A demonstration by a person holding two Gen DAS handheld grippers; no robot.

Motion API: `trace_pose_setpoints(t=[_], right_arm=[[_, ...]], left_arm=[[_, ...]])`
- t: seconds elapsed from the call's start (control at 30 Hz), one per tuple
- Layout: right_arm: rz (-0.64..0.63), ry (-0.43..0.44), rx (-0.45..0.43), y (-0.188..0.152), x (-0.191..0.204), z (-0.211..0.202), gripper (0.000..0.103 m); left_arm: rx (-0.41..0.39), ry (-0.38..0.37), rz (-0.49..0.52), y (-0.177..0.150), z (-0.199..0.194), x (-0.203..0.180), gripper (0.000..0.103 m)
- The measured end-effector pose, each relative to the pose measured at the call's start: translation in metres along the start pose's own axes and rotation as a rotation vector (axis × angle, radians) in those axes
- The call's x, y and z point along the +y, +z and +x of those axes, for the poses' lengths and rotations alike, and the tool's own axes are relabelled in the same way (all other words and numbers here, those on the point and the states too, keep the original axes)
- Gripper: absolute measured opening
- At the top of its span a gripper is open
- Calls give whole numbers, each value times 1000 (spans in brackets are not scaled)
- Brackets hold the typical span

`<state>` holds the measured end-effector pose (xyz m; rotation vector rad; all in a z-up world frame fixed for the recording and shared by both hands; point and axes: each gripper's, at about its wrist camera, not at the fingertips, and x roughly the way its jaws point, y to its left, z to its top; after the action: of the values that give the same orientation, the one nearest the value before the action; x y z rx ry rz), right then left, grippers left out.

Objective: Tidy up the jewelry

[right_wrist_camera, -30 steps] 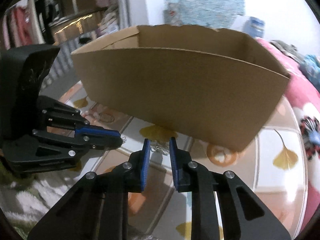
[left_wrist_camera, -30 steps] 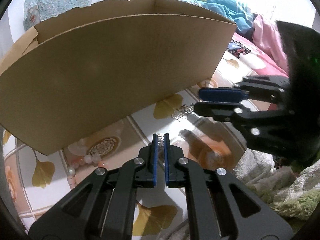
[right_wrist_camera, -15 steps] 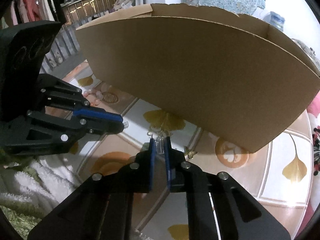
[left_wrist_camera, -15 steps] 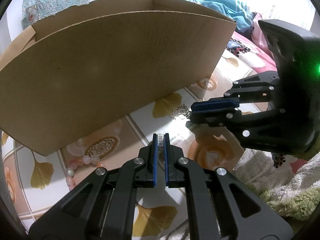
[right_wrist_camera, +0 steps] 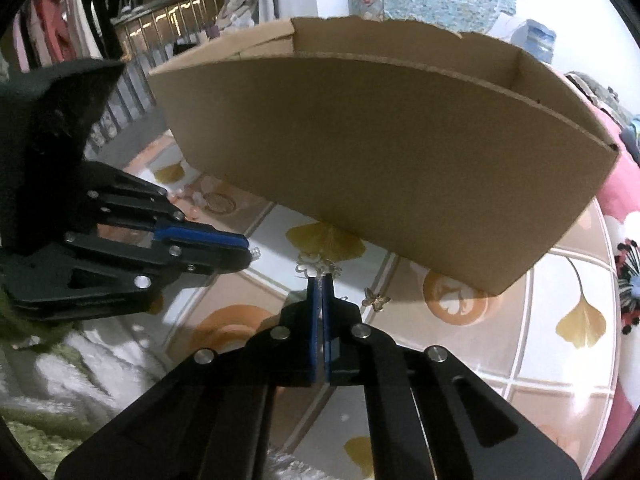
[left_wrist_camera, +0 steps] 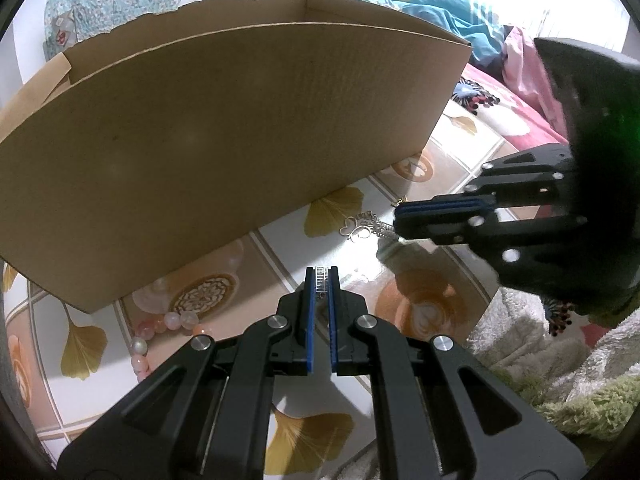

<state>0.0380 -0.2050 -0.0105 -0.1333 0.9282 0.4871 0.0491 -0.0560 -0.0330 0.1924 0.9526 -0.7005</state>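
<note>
Both claws clamped: right claw (right_wrist_camera: 320, 278) pinching silver chain (left_wrist_camera: 362, 227) end.

No text, label, brand, number or sign can be read in either view, neither on the plain cardboard box (left_wrist_camera: 224, 152) nor on the patterned cloth (left_wrist_camera: 280, 240) under it, whose only markings are printed leaves and round ornaments, not letters.

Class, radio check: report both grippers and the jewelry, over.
Left gripper shut on rhinestone strip. Right gripper just closed on silver chain. Cardboard box close behind, bead bracelet loose.
</note>
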Motion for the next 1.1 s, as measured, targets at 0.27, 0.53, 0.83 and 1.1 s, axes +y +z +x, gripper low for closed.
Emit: trace_pose_setpoints(t=[0.27, 0.53, 0.83, 1.1], right_arm=[[94, 44, -78, 1, -11, -27, 2], [86, 48, -40, 3, -9, -15, 20], [-13, -5, 35, 10, 0, 22, 15], [96, 66, -5, 14, -15, 6, 3]], left_arm=[[-10, 3, -2, 0, 0, 0, 5], [-12, 3, -3, 0, 0, 0, 5], [-14, -11, -7, -1, 0, 2, 5], [-22, -20, -12, -2, 0, 4, 5]])
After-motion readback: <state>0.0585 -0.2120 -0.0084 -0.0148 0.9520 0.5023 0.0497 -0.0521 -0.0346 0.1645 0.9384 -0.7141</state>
